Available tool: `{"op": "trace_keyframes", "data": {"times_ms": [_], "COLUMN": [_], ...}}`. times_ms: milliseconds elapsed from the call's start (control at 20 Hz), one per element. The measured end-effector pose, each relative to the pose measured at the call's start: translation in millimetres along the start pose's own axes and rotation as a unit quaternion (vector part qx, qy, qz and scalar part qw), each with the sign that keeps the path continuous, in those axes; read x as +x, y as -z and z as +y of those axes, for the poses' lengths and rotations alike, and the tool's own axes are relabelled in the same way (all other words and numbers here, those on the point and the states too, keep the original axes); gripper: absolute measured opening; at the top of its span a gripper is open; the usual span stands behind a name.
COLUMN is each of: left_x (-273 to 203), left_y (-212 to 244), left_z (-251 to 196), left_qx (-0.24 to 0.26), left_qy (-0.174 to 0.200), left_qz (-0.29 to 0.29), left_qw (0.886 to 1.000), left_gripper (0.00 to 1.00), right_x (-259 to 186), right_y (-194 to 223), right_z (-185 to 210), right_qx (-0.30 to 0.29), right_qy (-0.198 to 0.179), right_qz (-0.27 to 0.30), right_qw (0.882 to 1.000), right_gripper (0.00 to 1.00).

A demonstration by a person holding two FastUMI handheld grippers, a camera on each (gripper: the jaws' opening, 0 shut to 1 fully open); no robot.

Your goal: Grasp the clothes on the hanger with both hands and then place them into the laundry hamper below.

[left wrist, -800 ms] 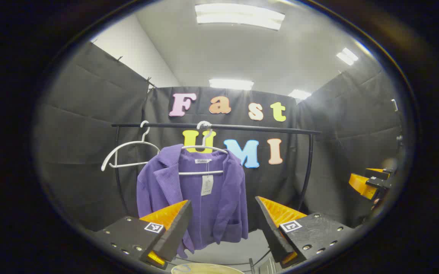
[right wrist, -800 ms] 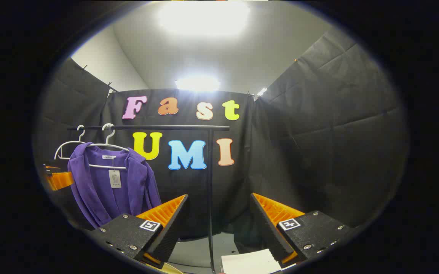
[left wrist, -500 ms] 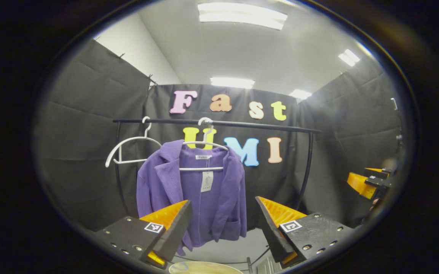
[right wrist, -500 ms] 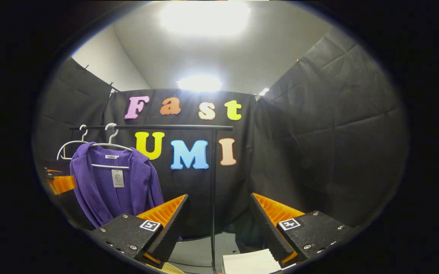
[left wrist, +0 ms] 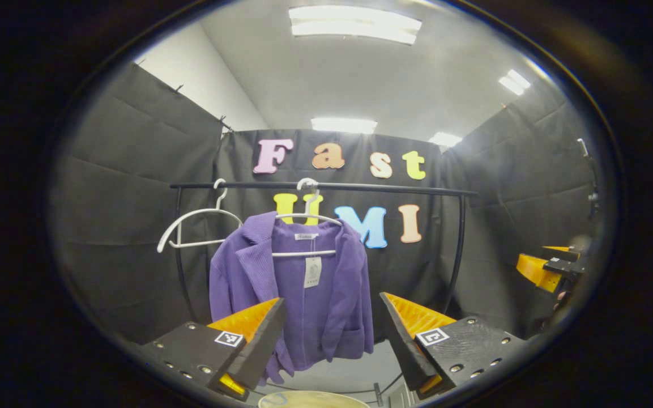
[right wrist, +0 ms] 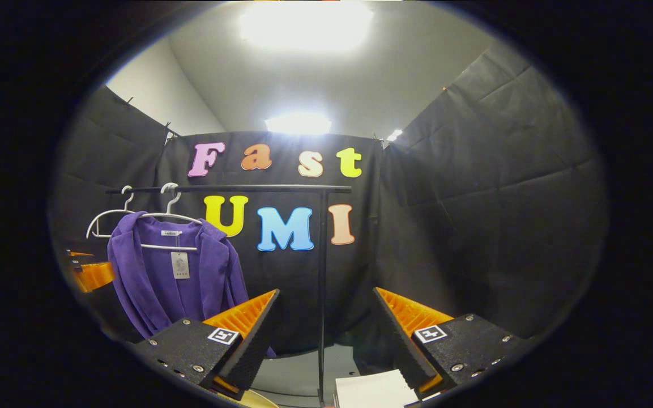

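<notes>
Hanging from a white hanger (left wrist: 306, 218) on the black rail (left wrist: 360, 187), the purple jacket (left wrist: 298, 294) sits a bit left of the rail's middle in the left gripper view, front open, paper tag (left wrist: 312, 272) dangling below the collar. A second white hanger (left wrist: 199, 226) hangs bare just beside it, toward the rail's left end.

Left gripper (left wrist: 332, 334): jaws spread wide, nothing between them. The jacket's lower hem shows through the gap and behind the left-hand finger (left wrist: 247, 334), well apart from it (no contact). A curved pale rim (left wrist: 309, 399) at the bottom edge of that view, under the jacket, looks like the laundry hamper; too little of it shows to be sure.

Right gripper (right wrist: 326, 331): jaws also wide, holding nothing. It faces the rail's right end, with the rack's upright post (right wrist: 321, 294) standing in the gap between its fingers. In the right gripper view the jacket (right wrist: 173, 277) hangs off to the left, near the rail's left end, partly behind the left-hand finger (right wrist: 241, 328). A white flat item (right wrist: 374, 391) lies at the bottom edge of that view; cannot tell what it is.

Each gripper shows at the rim of the other's view: right gripper (left wrist: 547, 269) at the far right edge of the left gripper view, left gripper (right wrist: 91, 275) at the far left edge of the right gripper view, just beside the jacket's sleeve.
</notes>
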State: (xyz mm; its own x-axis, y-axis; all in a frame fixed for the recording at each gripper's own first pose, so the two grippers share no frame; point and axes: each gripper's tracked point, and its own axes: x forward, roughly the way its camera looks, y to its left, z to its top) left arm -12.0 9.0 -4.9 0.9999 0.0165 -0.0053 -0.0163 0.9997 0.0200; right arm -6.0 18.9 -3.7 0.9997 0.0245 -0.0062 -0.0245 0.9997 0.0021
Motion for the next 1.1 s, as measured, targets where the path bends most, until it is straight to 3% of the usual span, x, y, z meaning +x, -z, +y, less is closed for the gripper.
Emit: {"op": "trace_keyframes", "data": {"times_ms": [100, 350, 550, 600, 950, 1050, 1100], "left_x": [-2, -8, 5, 5, 24, 34, 41], "left_y": [0, 0, -2, -4, -28, -29, -28], "left_z": [0, 18, 39, 46, 99, 111, 116], "left_qx": [-0.007, -0.008, -0.022, -0.026, -0.04, -0.048, -0.049], "left_qy": [-0.004, -0.022, -0.048, -0.055, -0.109, -0.119, -0.125], "left_qz": [0.002, 0.006, 0.009, 0.009, 0.001, 0.001, 0.004], "left_qw": [1.0, 1.0, 0.999, 0.998, 0.993, 0.992, 0.991], "left_gripper": [0.94, 0.94, 0.94, 0.99, 0.99, 0.94, 0.99], "right_x": [-1, 6, 23, 28, 81, 96, 104], "right_y": [-2, -4, -14, -16, -51, -62, -65], "right_z": [3, 29, 65, 76, 153, 175, 183], "right_qx": [-0.003, 0.0, -0.002, 0.0, 0.04, 0.057, 0.058], "right_qy": [-0.003, -0.032, -0.071, -0.082, -0.153, -0.171, -0.177], "right_qz": [-0.002, 0.004, 0.001, 0.003, 0.02, 0.021, 0.021], "right_qw": [1.0, 0.999, 0.997, 0.997, 0.987, 0.983, 0.982], "right_gripper": [0.96, 0.96, 0.96, 0.96, 0.96, 0.96, 0.96]}}
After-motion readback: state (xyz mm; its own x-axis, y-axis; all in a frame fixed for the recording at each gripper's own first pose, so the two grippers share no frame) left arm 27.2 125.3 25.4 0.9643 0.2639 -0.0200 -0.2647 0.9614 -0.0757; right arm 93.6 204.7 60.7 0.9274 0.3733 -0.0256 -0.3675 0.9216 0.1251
